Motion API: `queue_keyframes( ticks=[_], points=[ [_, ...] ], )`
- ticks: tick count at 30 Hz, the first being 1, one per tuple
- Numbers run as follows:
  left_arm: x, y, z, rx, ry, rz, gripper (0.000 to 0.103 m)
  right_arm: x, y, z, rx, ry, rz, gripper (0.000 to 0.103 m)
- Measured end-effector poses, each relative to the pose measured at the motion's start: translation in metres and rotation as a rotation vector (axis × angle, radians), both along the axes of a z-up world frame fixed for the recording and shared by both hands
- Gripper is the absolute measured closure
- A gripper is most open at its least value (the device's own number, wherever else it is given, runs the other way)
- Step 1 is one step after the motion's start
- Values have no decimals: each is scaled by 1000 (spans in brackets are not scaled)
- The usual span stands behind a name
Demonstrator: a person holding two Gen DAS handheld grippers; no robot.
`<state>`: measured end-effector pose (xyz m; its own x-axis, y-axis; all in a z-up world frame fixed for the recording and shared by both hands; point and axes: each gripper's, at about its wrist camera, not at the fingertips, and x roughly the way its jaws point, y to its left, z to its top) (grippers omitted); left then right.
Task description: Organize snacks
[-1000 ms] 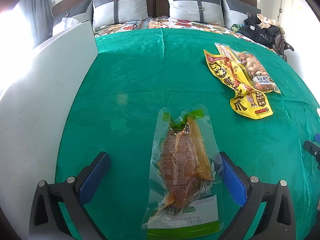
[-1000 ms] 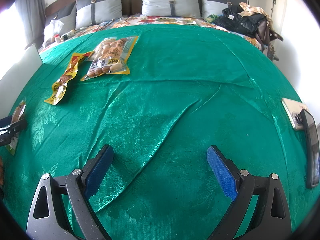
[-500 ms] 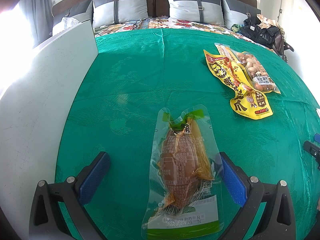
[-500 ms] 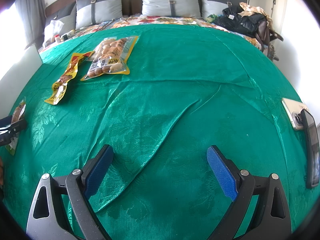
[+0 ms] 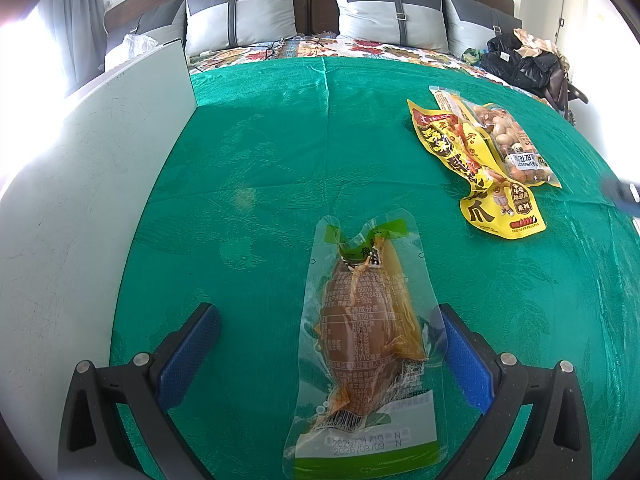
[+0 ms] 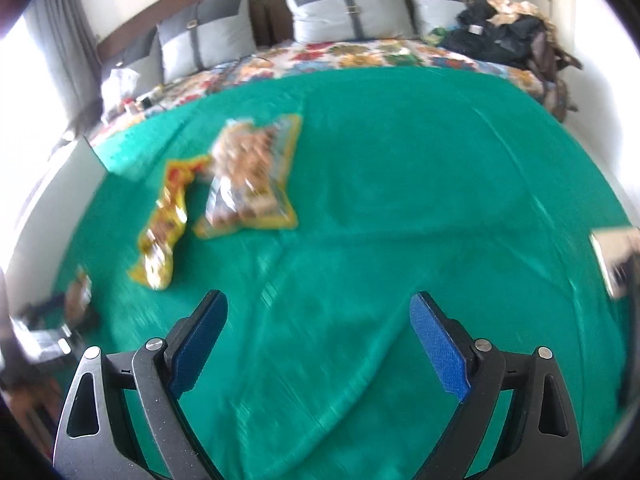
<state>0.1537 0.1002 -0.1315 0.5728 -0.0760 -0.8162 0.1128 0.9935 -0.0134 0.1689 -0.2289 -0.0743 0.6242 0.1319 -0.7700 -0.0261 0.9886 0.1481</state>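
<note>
A clear vacuum pack with a brown meat piece lies flat on the green cloth, between the spread fingers of my left gripper, which is open. Farther right lie a yellow snack pouch and a clear bag of round nuts, partly overlapping. My right gripper is open over bare cloth, with nothing between its fingers. In the blurred right wrist view the yellow pouch and the nut bag sit ahead to the left.
A white board runs along the cloth's left side. Grey pillows and a floral bedspread lie behind. Dark bags sit at the far right. A phone-like object lies at the right edge.
My right gripper has swung forward and left, so its view is blurred and the snack packs appear closer. The left gripper and the meat pack have not moved.
</note>
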Motion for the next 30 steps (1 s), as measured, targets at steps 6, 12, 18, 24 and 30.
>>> queue_keyframes(
  ticks=[6,12,18,24,30],
  points=[
    [0,0,0,0,0,0,0,103,39,-12,-22,138,20,9],
    [1,1,0,-1,0,0,0,129,71,-36,-195,226,66,15],
    [-3,0,0,0,0,1,0,97,41,-27,-116,245,88,42],
    [-3,0,0,0,0,1,0,2,14,-12,-56,207,115,42],
    [-3,0,0,-2,0,1,0,-80,13,-43,-101,107,70,37]
  ],
)
